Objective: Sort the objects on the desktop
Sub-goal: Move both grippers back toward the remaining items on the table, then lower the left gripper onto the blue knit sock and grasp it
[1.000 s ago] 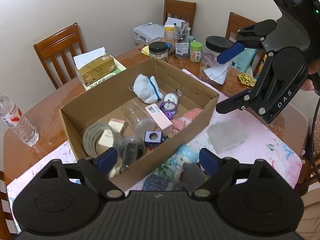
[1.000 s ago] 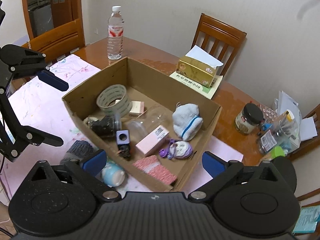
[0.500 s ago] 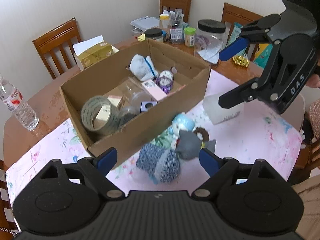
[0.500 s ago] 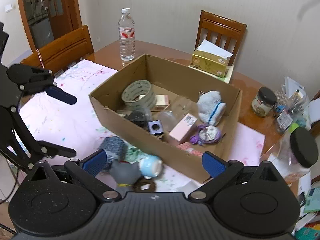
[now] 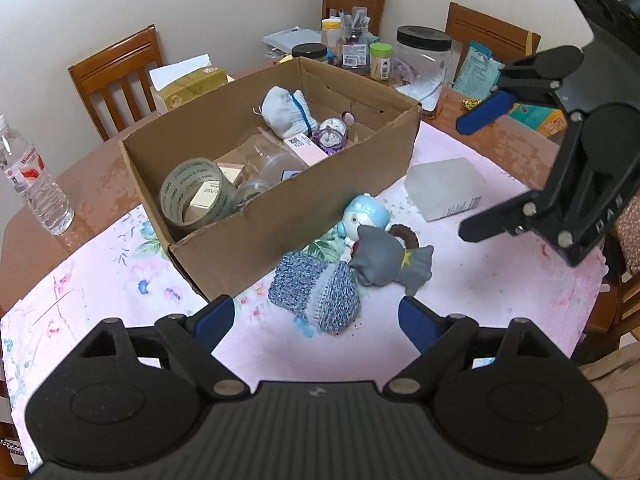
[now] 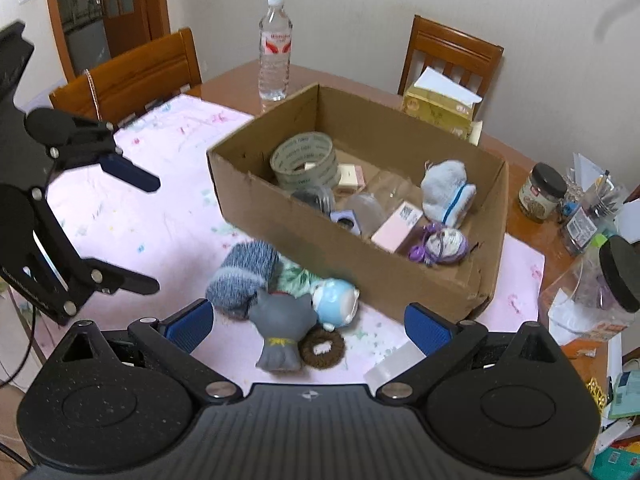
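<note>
Open brown cardboard box (image 5: 280, 204) on pink floral tablecloth (image 5: 480, 300). At its 5 o'clock, just outside: blue knitted pouch (image 5: 316, 288), touching grey cat figurine (image 5: 384, 258), pale-blue doll (image 5: 366, 216). Left gripper (image 5: 316, 320) spread, empty. Right gripper (image 6: 308, 324) spread, empty.

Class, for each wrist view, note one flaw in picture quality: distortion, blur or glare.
Left wrist view: fisheye bends the wall and chairs, corners dark, glare on the bare wooden table. Right wrist view: same curved edges; the cardboard box near wall and the blue knit item look slightly smeared.
</note>
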{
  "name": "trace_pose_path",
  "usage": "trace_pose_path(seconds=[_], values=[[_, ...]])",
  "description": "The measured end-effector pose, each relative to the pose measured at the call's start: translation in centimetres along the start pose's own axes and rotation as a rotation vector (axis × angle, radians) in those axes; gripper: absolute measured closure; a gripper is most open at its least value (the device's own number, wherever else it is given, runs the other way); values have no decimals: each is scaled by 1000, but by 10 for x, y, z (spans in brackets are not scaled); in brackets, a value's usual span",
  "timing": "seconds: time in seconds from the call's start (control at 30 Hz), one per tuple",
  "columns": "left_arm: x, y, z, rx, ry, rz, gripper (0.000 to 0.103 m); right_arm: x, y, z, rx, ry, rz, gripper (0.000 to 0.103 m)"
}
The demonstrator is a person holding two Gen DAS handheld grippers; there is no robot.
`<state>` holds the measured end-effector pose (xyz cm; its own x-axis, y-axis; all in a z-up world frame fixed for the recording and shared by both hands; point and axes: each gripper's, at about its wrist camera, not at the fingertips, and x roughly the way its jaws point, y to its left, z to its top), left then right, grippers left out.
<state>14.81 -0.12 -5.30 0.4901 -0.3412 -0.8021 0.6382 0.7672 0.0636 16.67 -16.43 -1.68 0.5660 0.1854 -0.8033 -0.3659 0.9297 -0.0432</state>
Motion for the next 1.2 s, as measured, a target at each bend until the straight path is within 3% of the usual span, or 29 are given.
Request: trace_pose_path(seconds=[0.33,0.57,0.83,1.2], values=[[35,6,-9,9,7,7,13,8,8,-39,42,4,-58,0],[62,12,-8,39,23,-26,13,16,-7,-59,165,10,-138,0],[83,14,-6,110,37,-91,13,20,-37,-74,355,-1,-180,0],[111,20,-8,116,48,-143,13,33,-58,-77,452,1,-200,0]])
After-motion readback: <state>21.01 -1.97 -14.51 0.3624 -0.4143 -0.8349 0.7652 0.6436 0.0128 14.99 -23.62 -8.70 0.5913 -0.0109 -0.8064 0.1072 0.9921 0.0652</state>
